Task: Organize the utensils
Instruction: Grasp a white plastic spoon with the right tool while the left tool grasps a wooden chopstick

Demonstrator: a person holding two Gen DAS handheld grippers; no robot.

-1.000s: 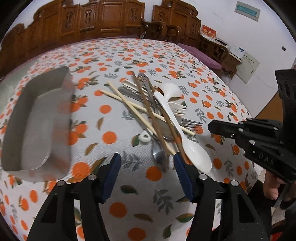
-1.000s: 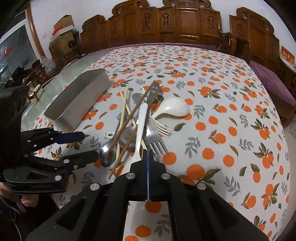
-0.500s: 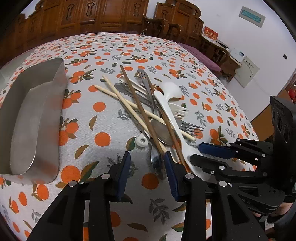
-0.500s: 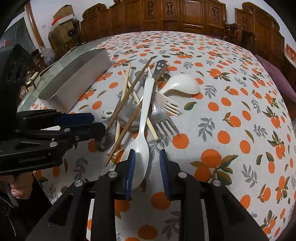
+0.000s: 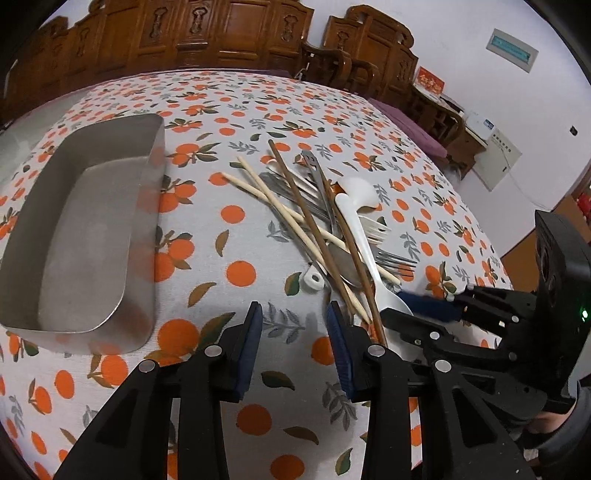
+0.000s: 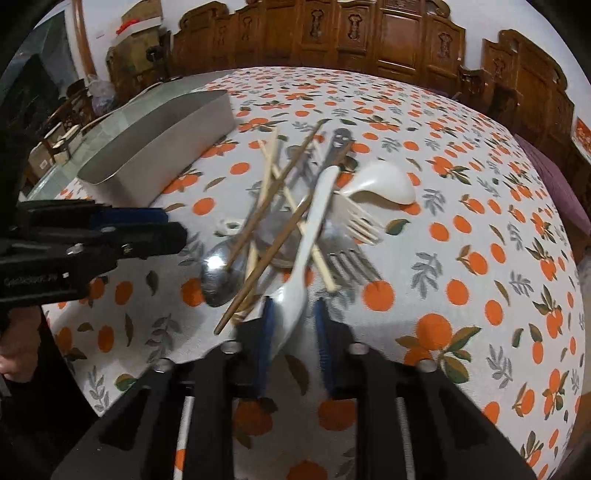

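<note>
A pile of utensils lies on the orange-print tablecloth (image 5: 240, 229): a long white plastic spoon (image 6: 310, 236), brown chopsticks (image 5: 314, 229), pale chopsticks (image 5: 266, 195), metal forks (image 6: 351, 262), a metal spoon (image 6: 218, 273), a white fork (image 6: 358, 218) and a white soup spoon (image 6: 380, 184). My right gripper (image 6: 291, 325) is open with its pads either side of the white spoon's bowl. My left gripper (image 5: 293, 325) is open and empty just before the pile's near end. An empty metal tray (image 5: 85, 236) sits to the left.
Carved wooden chairs (image 5: 229, 29) stand behind the round table. The table edge falls away on the right, towards a white wall and a small cabinet (image 5: 495, 151). A white ring-shaped handle end (image 5: 314, 282) lies by the pile.
My right gripper went from shut to open and moved forward around the white spoon's bowl. My left gripper narrowed, then widened a little, and drew closer to the pile.
</note>
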